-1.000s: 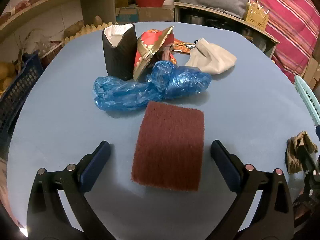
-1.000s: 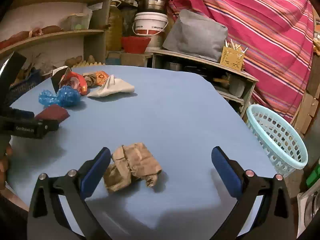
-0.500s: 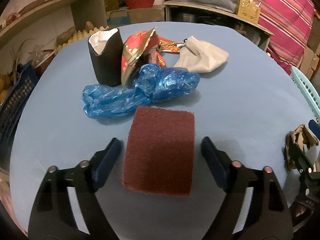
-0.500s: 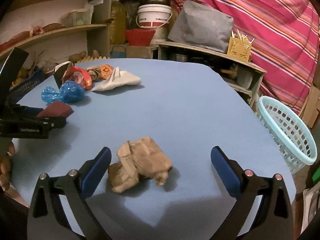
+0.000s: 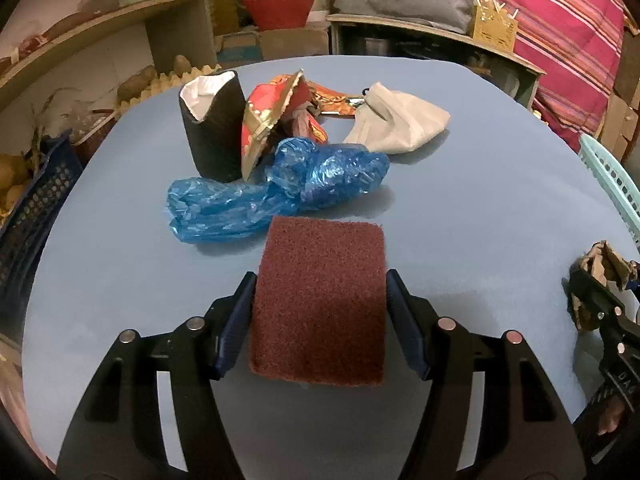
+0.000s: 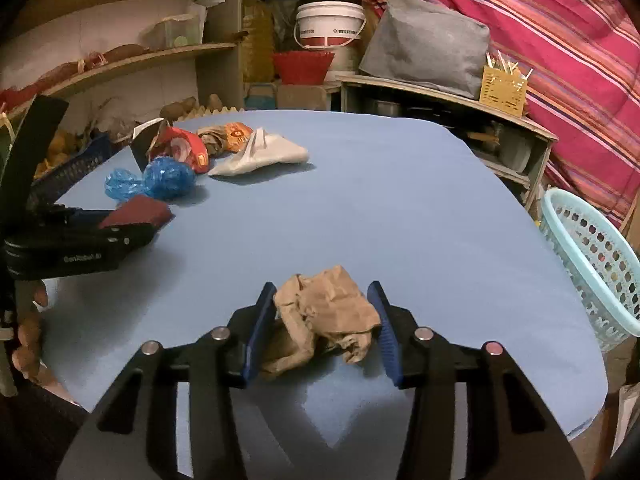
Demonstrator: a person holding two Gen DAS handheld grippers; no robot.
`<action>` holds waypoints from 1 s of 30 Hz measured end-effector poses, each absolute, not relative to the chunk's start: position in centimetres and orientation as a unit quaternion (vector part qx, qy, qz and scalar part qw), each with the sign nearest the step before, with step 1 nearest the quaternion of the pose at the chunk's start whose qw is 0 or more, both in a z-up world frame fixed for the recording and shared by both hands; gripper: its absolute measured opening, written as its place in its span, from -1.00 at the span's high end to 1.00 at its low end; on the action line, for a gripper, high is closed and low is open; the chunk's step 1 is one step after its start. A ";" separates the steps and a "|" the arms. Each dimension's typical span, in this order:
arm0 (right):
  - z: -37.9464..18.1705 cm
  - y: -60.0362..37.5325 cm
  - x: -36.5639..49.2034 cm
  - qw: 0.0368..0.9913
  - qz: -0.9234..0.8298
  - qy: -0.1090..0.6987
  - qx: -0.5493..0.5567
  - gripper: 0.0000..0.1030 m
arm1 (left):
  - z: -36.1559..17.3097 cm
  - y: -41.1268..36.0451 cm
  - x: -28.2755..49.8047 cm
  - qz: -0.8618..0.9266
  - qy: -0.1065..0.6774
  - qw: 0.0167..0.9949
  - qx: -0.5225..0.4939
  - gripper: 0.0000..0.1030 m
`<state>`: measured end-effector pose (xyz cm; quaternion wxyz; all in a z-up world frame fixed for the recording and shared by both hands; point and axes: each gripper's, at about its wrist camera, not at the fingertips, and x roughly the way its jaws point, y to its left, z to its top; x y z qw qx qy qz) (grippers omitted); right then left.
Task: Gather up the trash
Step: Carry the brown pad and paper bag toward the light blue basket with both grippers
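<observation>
A: Left gripper (image 5: 320, 320)?
B: Jaws closing, pads against both long edges of the maroon scouring pad (image 5: 320, 300), which lies flat on the blue counter (image 5: 460, 208).
A: Right gripper (image 6: 322, 328)?
B: Jaws closing, pads touching both sides of the crumpled brown paper (image 6: 324, 316).
A: Farther out?
B: Blue plastic bag (image 5: 276, 192) just beyond the pad; light-blue basket (image 6: 592, 264) at the counter's right edge.

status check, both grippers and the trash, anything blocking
Left hand-held gripper closing around maroon scouring pad. Right hand-held gripper closing around crumpled brown paper. Basket path clear.
</observation>
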<state>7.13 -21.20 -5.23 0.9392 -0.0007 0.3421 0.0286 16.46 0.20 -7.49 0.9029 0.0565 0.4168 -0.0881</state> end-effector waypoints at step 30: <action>5.2 -44.0 10.8 0.951 -0.136 0.270 0.064 0.10 | 2.6 -11.8 18.0 -0.123 0.317 0.940 0.029 -0.21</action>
